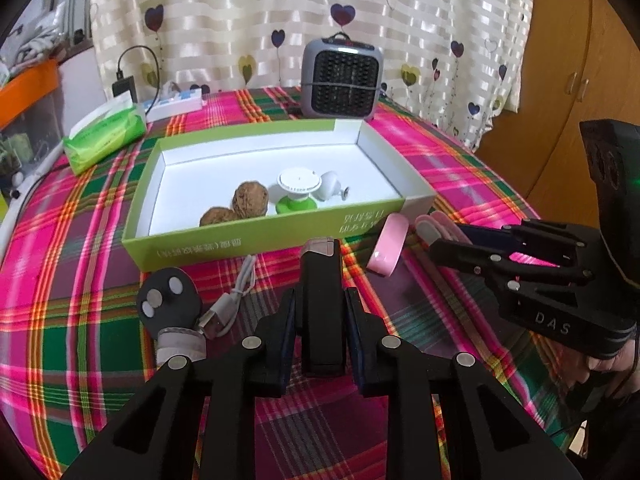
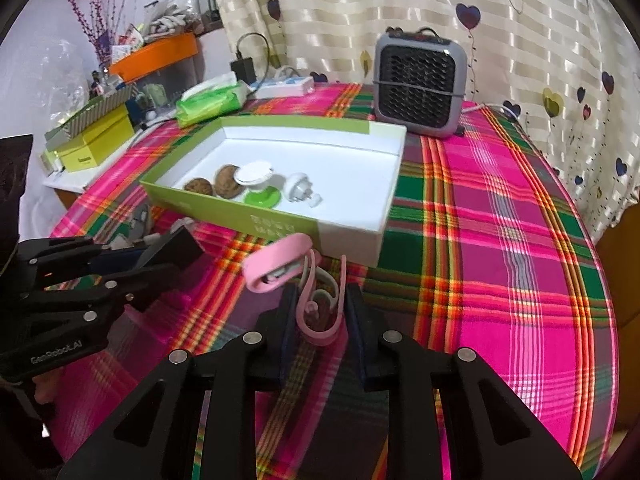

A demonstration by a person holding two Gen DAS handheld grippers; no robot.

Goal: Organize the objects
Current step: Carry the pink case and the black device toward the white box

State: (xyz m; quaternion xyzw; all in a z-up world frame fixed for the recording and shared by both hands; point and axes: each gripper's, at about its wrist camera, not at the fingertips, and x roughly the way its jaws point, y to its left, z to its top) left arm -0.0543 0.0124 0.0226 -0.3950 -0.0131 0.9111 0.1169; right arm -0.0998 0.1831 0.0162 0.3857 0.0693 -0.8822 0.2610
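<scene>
The left fingers [image 1: 320, 312] clamp a black bar [image 1: 322, 304]; the right fingers [image 2: 320, 320] pinch a pink earpiece [image 2: 316, 312], both on the worktop [image 2: 500, 240] before the box [image 2: 280, 224]. The springy loop could slip free on lifting.

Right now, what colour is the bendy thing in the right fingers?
Pink. The bendy thing shows best in the right wrist view.

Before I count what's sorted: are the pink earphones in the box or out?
Out. The pink earphones lie on the tablecloth in front of the box, between the right hand-held gripper pads.
</scene>
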